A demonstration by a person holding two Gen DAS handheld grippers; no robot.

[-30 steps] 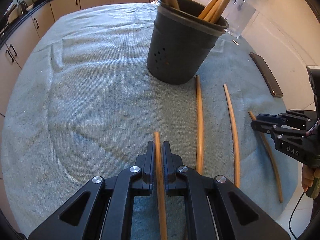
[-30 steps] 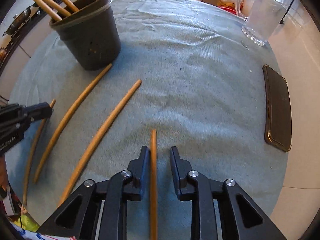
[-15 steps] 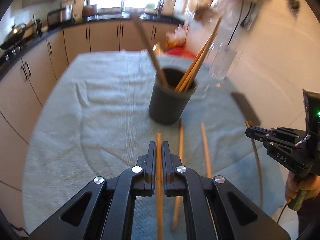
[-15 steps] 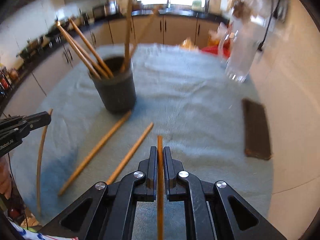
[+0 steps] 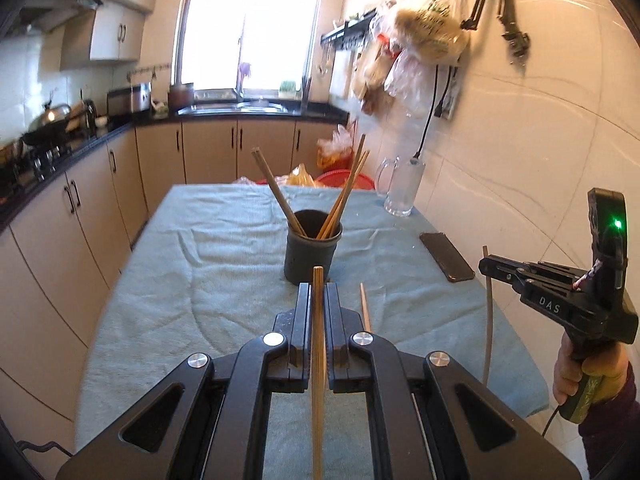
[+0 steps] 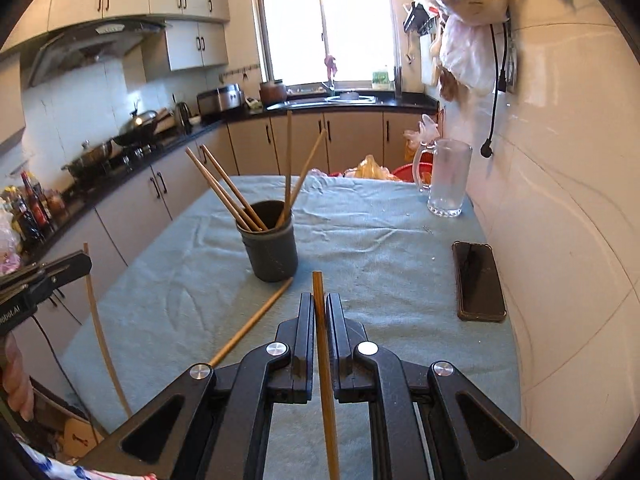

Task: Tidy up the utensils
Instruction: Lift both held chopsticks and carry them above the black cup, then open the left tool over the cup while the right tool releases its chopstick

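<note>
A dark utensil cup [image 5: 313, 249] [image 6: 273, 250] stands mid-table and holds several wooden chopsticks. My left gripper [image 5: 318, 292] is shut on a wooden chopstick [image 5: 317, 364], lifted above the table in front of the cup. My right gripper [image 6: 319, 300] is shut on another chopstick [image 6: 325, 368], also lifted. The right gripper with its chopstick shows in the left wrist view [image 5: 486, 266]; the left gripper shows in the right wrist view [image 6: 86, 264]. One loose chopstick [image 5: 365, 308] [image 6: 252, 322] lies on the cloth near the cup.
The table carries a light blue cloth [image 5: 208, 264] [image 6: 380, 240]. A black phone [image 5: 447, 256] [image 6: 478, 280] lies at the right side. A glass mug [image 5: 402, 186] [image 6: 446, 178] stands at the far right corner. Cabinets run along the left, a tiled wall on the right.
Both grippers have risen from the cloth and tilted up, each carrying its chopstick. The right gripper closed on its chopstick during the first half second.
</note>
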